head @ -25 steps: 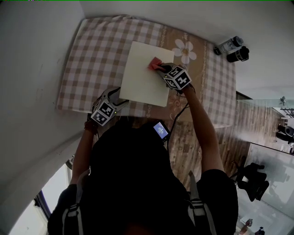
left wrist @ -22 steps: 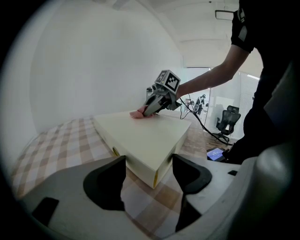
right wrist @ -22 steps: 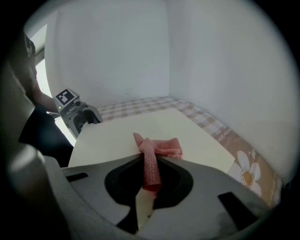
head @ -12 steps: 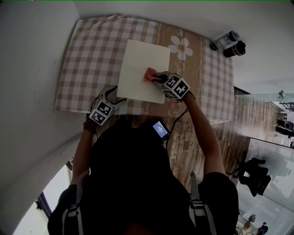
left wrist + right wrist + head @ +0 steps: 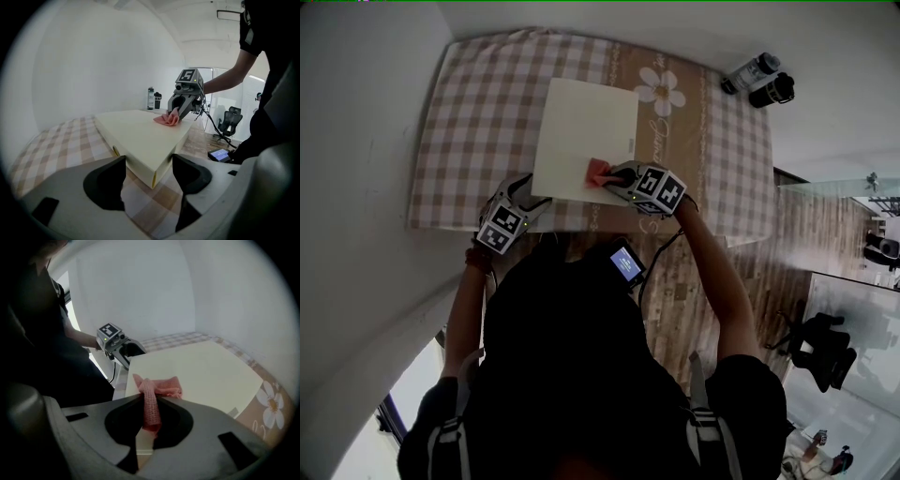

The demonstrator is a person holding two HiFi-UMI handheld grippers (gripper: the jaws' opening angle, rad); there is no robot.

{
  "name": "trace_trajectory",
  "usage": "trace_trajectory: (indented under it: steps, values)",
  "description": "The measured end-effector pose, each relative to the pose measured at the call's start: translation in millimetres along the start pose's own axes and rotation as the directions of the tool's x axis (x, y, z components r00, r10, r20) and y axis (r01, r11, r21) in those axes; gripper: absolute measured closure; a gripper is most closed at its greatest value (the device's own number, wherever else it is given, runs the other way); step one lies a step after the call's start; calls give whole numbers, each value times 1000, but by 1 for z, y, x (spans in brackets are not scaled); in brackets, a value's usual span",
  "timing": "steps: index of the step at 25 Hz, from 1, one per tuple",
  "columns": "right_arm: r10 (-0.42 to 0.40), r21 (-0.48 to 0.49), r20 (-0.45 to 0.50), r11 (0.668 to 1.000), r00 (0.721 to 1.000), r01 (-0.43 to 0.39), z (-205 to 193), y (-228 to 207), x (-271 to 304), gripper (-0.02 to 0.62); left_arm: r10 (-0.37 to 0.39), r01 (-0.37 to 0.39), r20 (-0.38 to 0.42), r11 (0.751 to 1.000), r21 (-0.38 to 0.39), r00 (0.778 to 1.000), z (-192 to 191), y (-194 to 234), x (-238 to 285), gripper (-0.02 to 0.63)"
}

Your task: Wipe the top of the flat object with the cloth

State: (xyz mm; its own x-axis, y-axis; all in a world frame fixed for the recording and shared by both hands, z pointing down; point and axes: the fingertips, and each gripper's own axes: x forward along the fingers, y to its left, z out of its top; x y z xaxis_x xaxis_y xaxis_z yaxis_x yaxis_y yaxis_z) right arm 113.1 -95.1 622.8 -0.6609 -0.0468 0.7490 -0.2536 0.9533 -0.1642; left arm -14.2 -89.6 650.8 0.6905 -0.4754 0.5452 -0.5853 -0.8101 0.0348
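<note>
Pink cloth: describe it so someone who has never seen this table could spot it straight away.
Start at the checked tablecloth; a flat cream box lies on it. By the box's edge nearest the person, towards its right corner, the pink cloth sits crumpled, pinched in the right gripper. It is the only pink, soft thing on that plain top.

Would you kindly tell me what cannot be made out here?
Labels on the two containers: too small, head view.
Small screen: too small to read, head view.
Cloth underside: hidden against the flat object, every view.
Yellow marks on its side: too small to identify, left gripper view.
</note>
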Motion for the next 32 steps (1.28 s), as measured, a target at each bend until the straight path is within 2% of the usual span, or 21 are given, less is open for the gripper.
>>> trace_trajectory:
  steps: [4, 6, 8, 9, 10, 11, 13, 15, 17, 20, 26, 29, 32]
  values:
    - [94, -3, -5, 996, 996, -94, -6, 21, -1, 574, 6, -6, 4, 1000, -6, 1000, -1, 1, 0, 279]
    - [193, -23, 3, 981, 981, -193, -8, 36, -5, 573, 7, -7, 4, 1000, -8, 1000, -1, 0, 1, 279]
    - [278, -36, 84, 961, 957, -275, 0, 39, -13, 572, 4, -4, 4, 1000, -10, 1000, -1, -1, 1, 281]
    - [267, -17, 162, 963, 950, -268, 9, 26, -19, 571, 4, -4, 3, 1000, -9, 1000, -1, -1, 2, 281]
    - [212, 19, 249, 974, 945, -224, 19, 4, -26, 571, 6, -6, 0, 1000, -8, 1000, -1, -1, 1, 281]
    - [121, 65, 324, 987, 938, -150, 28, -25, -34, 571, 9, -9, -2, 1000, -6, 1000, -1, -1, 1, 281]
    - [-108, 166, 401, 985, 910, 43, 36, -91, -52, 571, 16, -16, -7, 1000, -5, 1000, 0, -1, 0, 281]
    - [-316, 243, 375, 941, 871, 237, 28, -148, -66, 571, 21, -21, -10, 1000, -6, 1000, 0, -2, -1, 281]
    - [-430, 279, 319, 894, 845, 350, 17, -186, -71, 571, 25, -25, -15, 1000, -8, 1000, -2, -3, -2, 281]
    - [-479, 300, 269, 866, 836, 400, 9, -215, -67, 571, 28, -28, -27, 1000, -13, 999, -7, -6, -3, 281]
    - [-484, 326, 227, 855, 845, 402, 4, -230, -59, 571, 25, -25, 4, 999, -32, 1000, -2, -7, -11, 281]
    - [-471, 301, 222, 866, 854, 399, 2, -220, -57, 571, 31, -31, 18, 999, -25, 999, 2, -6, -11, 281]
    - [-424, 260, 216, 893, 880, 366, -3, -201, -55, 572, 43, -43, 36, 999, -16, 998, 5, -5, -8, 281]
